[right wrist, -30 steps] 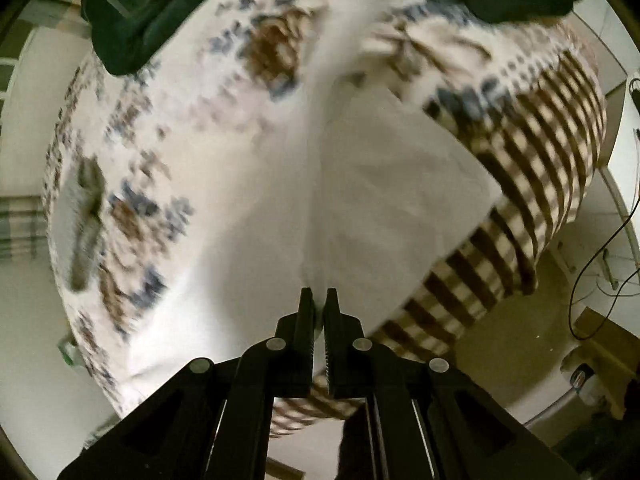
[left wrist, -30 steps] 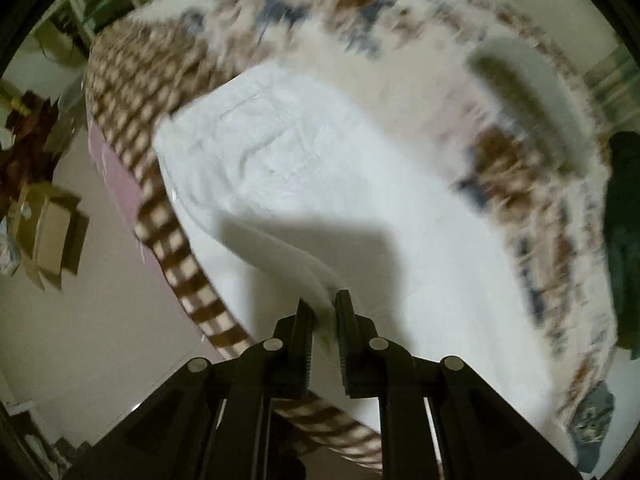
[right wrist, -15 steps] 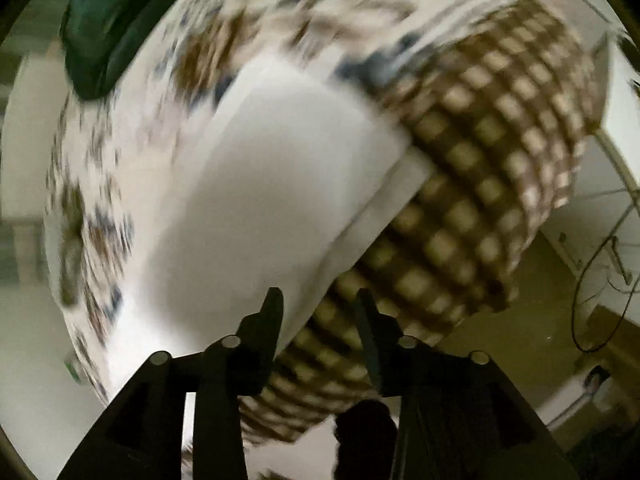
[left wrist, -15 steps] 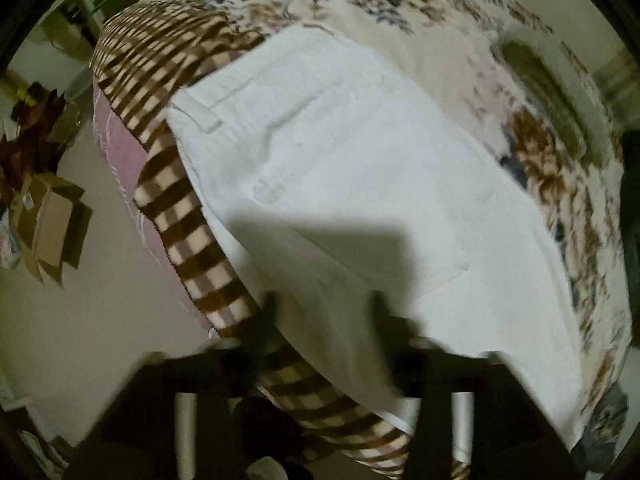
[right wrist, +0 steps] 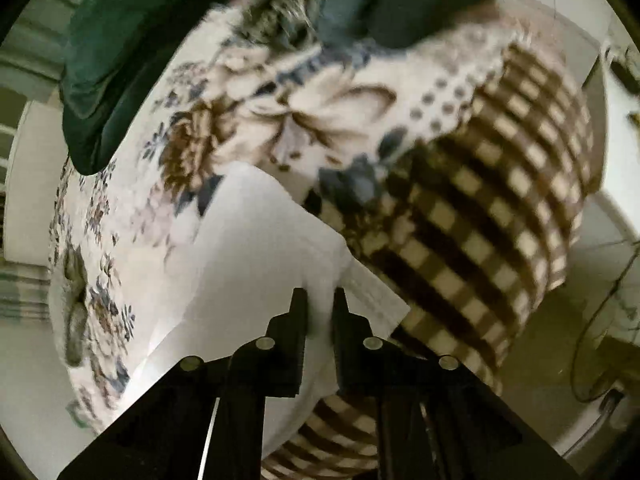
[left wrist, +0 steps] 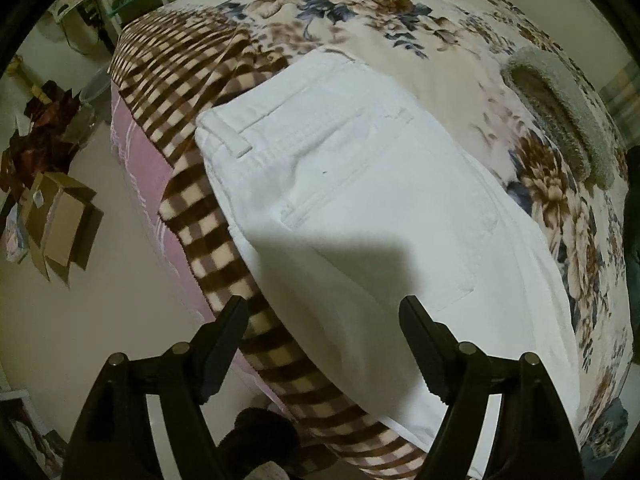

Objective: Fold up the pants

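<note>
**One claw lets go, the other bites down on white pants at the bed's edge**

The left claw (left wrist: pixel 322 308) points steeply down over the near edge of the bed (left wrist: pixel 448 52), its two black fingers (left wrist: pixel 224 336) standing wide apart after having just been opening. Nothing is pinched between them. The white pants (left wrist: pixel 360 184) lie flat on the bed just beyond the fingertips, waistband and belt loop toward the checked border of the blanket (left wrist: pixel 180 80), a back pocket facing up. The claw's shadow falls across the cloth nearest to it. The right-hand finger hangs over the fabric, while the left-hand finger hangs over the checked border, beside the pants' edge.

The right claw (right wrist: pixel 320 300) also tilts steeply down at the bed's edge, and its jaws have just been closing. They stand close together with a fold of the white pants (right wrist: pixel 248 248) caught between them, the cloth bunching up at the fingertips. From that pinch the pants spread away across the floral part of the blanket (right wrist: pixel 320 112); a lower layer of the pants shows to the right of the claw, next to the brown-and-cream checks. This view is blurred.

Farther up the bed from the pants lie a grey towel (left wrist: pixel 560 108) and dark green cloth (right wrist: pixel 120 52). On the floor beside the bed sits an open cardboard box (left wrist: pixel 60 220).
</note>
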`<state>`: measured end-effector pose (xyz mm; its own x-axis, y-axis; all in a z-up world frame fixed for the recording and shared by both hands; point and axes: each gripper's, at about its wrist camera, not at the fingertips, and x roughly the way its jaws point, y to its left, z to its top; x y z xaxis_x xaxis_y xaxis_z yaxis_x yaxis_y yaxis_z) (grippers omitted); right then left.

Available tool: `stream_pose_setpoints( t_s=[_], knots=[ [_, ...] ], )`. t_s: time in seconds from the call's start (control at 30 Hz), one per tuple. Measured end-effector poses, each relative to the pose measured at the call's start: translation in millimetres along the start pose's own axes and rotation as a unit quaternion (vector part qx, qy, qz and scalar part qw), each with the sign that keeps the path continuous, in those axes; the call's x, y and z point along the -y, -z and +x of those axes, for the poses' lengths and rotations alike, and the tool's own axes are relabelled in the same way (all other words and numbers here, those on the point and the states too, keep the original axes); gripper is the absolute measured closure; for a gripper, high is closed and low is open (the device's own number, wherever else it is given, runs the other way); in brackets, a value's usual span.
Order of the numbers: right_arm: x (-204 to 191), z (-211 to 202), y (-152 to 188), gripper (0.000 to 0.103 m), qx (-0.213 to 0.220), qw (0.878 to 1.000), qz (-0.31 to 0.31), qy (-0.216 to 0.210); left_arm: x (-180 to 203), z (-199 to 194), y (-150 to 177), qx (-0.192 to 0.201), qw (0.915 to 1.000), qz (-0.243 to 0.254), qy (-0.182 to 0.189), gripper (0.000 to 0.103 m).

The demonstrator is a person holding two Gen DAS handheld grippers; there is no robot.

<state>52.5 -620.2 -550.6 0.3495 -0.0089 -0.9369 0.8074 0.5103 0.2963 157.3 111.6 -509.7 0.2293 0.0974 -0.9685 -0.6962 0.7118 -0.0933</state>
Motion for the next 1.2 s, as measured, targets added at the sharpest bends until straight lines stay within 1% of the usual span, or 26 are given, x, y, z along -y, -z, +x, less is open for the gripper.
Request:
stream_pose_setpoints(
  t_s=[0.03, 0.07, 0.1, 0.13, 0.2, 0.23, 0.27, 0.3, 0.33, 0.4, 0.5, 0.57, 0.6, 0.63, 0.67, 0.7, 0.77, 0.83, 0.93, 0.97, 1.0, 1.07, 1.2],
  knots=[
    [1.8, 0.8, 1.2, 0.092, -0.004, 1.0, 0.0, 0.012, -3.1, 1.4, -0.3, -0.001, 1.0, -0.004, -0.003, 0.026],
    [2.9, 6.7, 2.8, 0.092, -0.017, 1.0, -0.004, 0.022, -5.8, 3.0, -1.3, -0.003, 1.0, -0.009, -0.001, 0.026],
    [4.0, 16.4, 5.6, 0.091, -0.042, 0.998, -0.016, 0.033, -11.0, 4.9, -3.2, -0.007, 0.9998, -0.017, 0.0, 0.026],
    [3.6, 20.3, 6.6, 0.086, -0.053, 0.998, -0.021, 0.039, -14.2, 6.0, -4.9, -0.009, 0.9997, -0.022, 0.0, 0.026],
    [-2.0, 17.7, 10.0, 0.074, -0.062, 0.997, -0.026, 0.038, -23.1, 6.5, -10.6, -0.014, 0.9993, -0.033, 0.005, 0.026],
    [-6.3, 11.0, 13.0, 0.066, -0.062, 0.997, -0.025, 0.032, -29.3, 4.8, -15.2, -0.01, 0.9991, -0.04, 0.01, 0.026],
    [-11.1, 2.2, 18.0, 0.06, -0.056, 0.998, -0.023, 0.02, -34.2, 3.3, -19.4, -0.006, 0.9989, -0.044, 0.01, 0.026],
    [-15.6, -4.7, 25.0, 0.058, -0.051, 0.998, -0.023, 0.013, -40.1, 1.8, -24.2, -0.003, 0.9987, -0.049, 0.011, 0.026],
    [-22.1, -9.1, 31.9, 0.057, -0.052, 0.998, -0.024, 0.008, -48.8, 0.1, -30.8, 0.003, 0.9982, -0.058, 0.014, 0.026],
    [-37.4, -11.5, 51.7, 0.056, -0.072, 0.997, -0.028, -0.019, -62.7, -0.4, -40.2, 0.01, 0.9967, -0.078, 0.015, 0.027],
    [-60.8, 0.1, 80.4, 0.056, -0.107, 0.993, -0.031, -0.04, -81.4, 7.9, -56.1, 0.012, 0.9939, -0.108, 0.017, 0.027],
    [-73.8, 18.3, 100.9, 0.056, -0.135, 0.99, -0.035, -0.031, -86.4, 22.5, -67.3, -0.004, 0.9931, -0.114, 0.026, 0.027],
    [-79.2, 25.3, 111.0, 0.056, -0.144, 0.988, -0.036, -0.031, -87.9, 26.4, -71.0, -0.002, 0.9927, -0.116, 0.032, 0.029],
    [-83.6, 32.8, 118.1, 0.056, -0.153, 0.987, -0.037, -0.029, -88.5, 29.6, -75.7, 0.005, 0.9924, -0.117, 0.038, 0.045],
    [-86.6, 36.8, 121.4, 0.056, -0.157, 0.987, -0.039, -0.026, -88.3, 31.5, -79.6, 0.01, 0.992, -0.117, 0.045, 0.073],
    [-90.3, 40.6, 127.3, 0.056, -0.159, 0.986, -0.042, -0.025, -87.4, 32.5, -83.5, 0.015, 0.992, -0.114, 0.053, 0.082],
    [-97.0, 46.0, 136.2, 0.056, -0.163, 0.985, -0.048, -0.022, -82.9, 27.7, -87.5, 0.036, 0.9923, -0.105, 0.056, 0.092],
    [-102.9, 48.9, 140.7, 0.056, -0.164, 0.985, -0.051, -0.023, -74.0, 15.3, -89.2, 0.059, 0.9935, -0.084, 0.049, 0.093],
    [-111.5, 51.9, 142.5, 0.056, -0.168, 0.984, -0.055, -0.027, -73.0, -7.9, -93.3, 0.083, 0.9907, -0.084, 0.067, 0.093],
    [-112.3, 52.8, 143.3, 0.056, -0.174, 0.983, -0.053, -0.033, -75.0, -13.7, -96.5, 0.085, 0.9898, -0.089, 0.073, 0.093],
    [-114.6, 54.8, 142.4, 0.056, -0.179, 0.982, -0.051, -0.035, -78.6, -16.2, -99.8, 0.085, 0.9885, -0.095, 0.081, 0.093],
    [-115.2, 59.3, 143.6, 0.056, -0.189, 0.98, -0.048, -0.037, -85.8, -12.8, -109.5, 0.081, 0.9881, -0.103, 0.081, 0.093],
    [-111.4, 67.4, 143.3, 0.056, -0.195, 0.98, -0.03, -0.037, -86.8, 20.0, -111.8, 0.049, 0.9935, -0.087, 0.054, 0.093]
  ],
)
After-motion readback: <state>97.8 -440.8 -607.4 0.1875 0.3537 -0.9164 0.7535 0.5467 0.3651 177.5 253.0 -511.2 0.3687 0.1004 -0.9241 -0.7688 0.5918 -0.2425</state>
